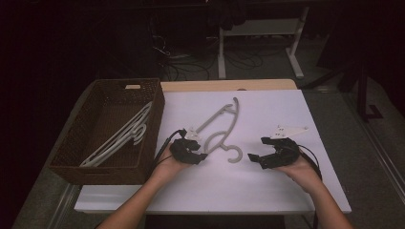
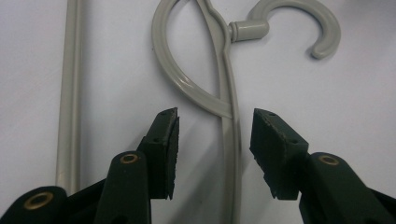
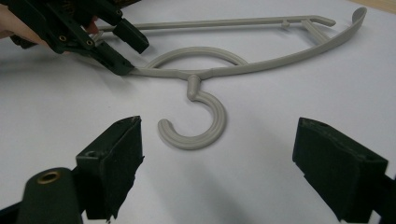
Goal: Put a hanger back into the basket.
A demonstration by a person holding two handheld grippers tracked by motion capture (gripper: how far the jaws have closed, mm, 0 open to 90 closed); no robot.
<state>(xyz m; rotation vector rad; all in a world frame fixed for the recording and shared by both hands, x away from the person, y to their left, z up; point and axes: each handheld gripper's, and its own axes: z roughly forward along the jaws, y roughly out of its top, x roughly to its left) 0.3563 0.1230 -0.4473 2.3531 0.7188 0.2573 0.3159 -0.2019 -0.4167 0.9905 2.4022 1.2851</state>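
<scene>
Straddling the grey hanger point(image 2: 229, 140) with our parted left gripper point(image 2: 214, 140), we ready a grasp; our right gripper point(image 3: 217, 163) waits unclenched nearby.

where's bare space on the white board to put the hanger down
Free: the strip along the near edge of the white board between the forearms, and the far right corner beyond the right tool. Crowded: the middle, where the hanger lies at the left tool, and the basket, which holds more hangers.

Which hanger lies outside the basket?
The grey hanger flat on the white tabletop, its hook toward the person; the others lie inside the wicker basket.
</scene>
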